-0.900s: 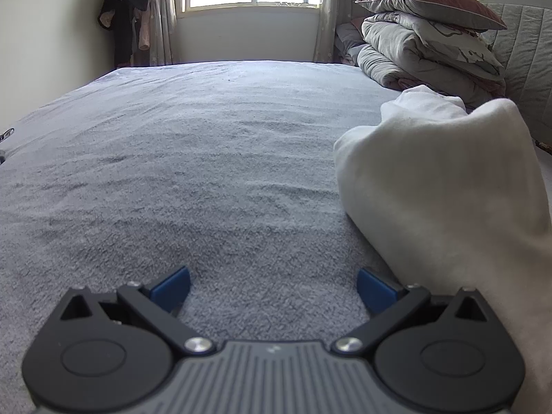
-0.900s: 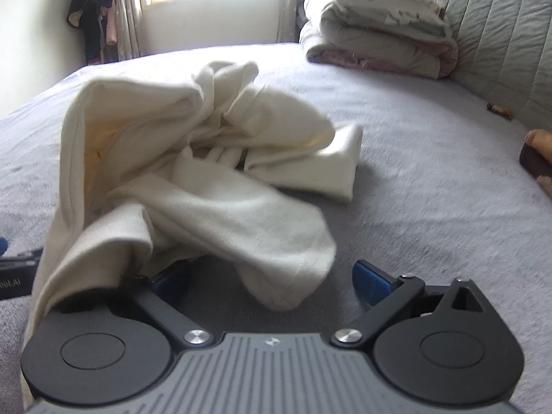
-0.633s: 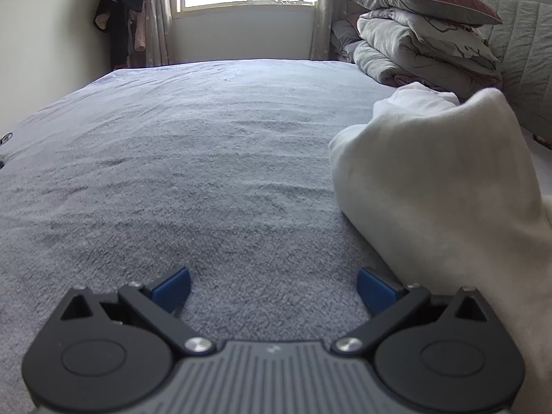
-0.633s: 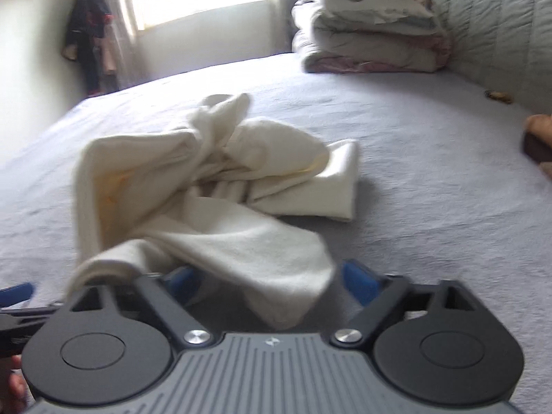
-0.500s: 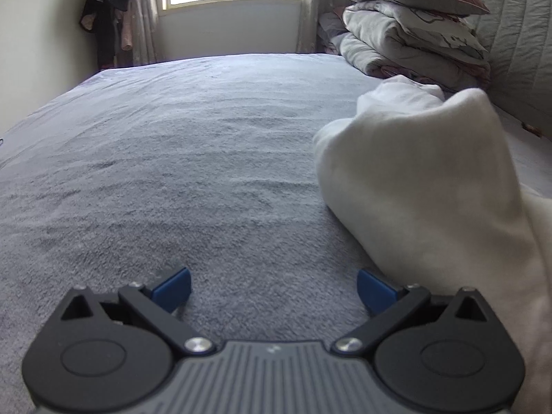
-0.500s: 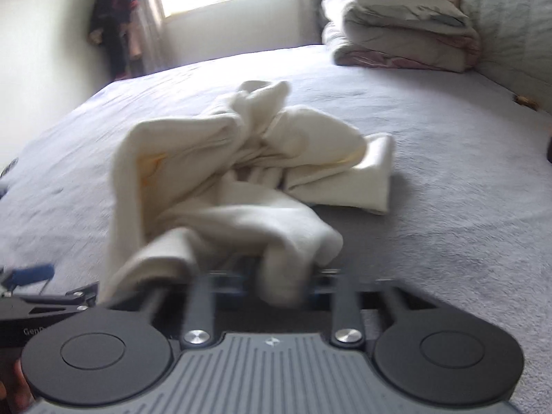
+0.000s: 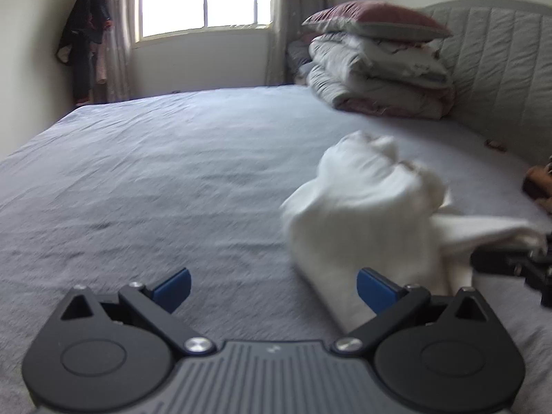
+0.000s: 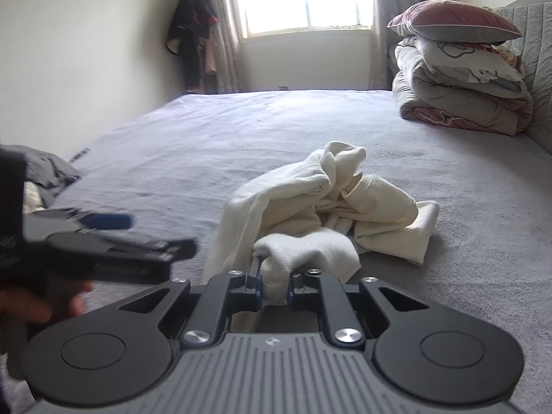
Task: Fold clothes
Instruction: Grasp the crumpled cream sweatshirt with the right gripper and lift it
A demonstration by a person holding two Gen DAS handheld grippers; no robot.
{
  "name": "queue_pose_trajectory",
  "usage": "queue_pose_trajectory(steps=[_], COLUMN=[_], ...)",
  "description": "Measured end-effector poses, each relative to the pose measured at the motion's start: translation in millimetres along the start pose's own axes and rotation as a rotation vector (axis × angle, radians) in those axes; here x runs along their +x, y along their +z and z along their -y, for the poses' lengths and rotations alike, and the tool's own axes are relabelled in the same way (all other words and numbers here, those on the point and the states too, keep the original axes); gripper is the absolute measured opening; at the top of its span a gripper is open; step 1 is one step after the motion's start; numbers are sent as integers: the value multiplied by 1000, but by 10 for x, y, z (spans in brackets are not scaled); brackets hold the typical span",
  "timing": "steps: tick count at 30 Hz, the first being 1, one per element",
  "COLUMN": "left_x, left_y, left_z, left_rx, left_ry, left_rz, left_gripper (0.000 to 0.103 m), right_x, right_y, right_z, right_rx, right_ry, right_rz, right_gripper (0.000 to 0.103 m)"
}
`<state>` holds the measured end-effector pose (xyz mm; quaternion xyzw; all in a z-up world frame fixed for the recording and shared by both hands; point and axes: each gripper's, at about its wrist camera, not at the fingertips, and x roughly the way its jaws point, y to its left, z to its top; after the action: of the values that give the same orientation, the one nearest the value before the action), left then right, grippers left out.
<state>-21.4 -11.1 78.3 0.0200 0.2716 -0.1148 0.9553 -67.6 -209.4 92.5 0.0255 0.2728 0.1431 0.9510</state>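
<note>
The right gripper [image 8: 274, 288] had its blue-padded fingers [image 8: 258, 293] drawn close together, pinching a bunched fold of the cream garment [image 8: 324, 203] at the near edge of the heap. From that pinch the cloth rose in a loose, crumpled mound on the grey bed [image 8: 241, 127], one flat folded flap lying out to the right of the pile, touching the cover. The left gripper [image 7: 274, 286] stood with its fingers [image 7: 172, 284] spread wide and nothing between them; its right pad sat just beside the near edge of the garment [image 7: 362, 214], which showed blurred in that view. In the right wrist view the left gripper [image 8: 114, 238] appeared side-on and blurred to the left of the heap, a hand [image 8: 41, 302] gripping it below. To the left of the garment and beyond it the bedcover lay open and flat as far as the window wall. A stack of folded bedding [image 8: 462, 93] topped by a pillow [image 8: 452, 22] occupied the far right corner against the quilted headboard [image 7: 500, 69]. A dark grey cloth [image 8: 51, 169] lay at the left edge of the bed. Dark clothes [image 7: 86, 38] hung in the far left corner.
</note>
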Motion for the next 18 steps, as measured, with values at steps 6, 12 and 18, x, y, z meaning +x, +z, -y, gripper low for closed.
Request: queue_pose_trajectory(steps=[6, 12, 18], left_x=[228, 743, 458], left_y=[155, 195, 158], left_z=[521, 515, 175], left_rx=[174, 189, 205], left_ry=[-56, 17, 43], left_rz=[20, -110, -79], left_gripper=[103, 52, 21], right_x=[-77, -180, -288], right_y=[-21, -5, 179], right_z=[250, 406, 470], right_rx=[10, 38, 76], right_ry=[-21, 61, 62], right_rz=[-56, -12, 112], right_gripper=[14, 14, 12])
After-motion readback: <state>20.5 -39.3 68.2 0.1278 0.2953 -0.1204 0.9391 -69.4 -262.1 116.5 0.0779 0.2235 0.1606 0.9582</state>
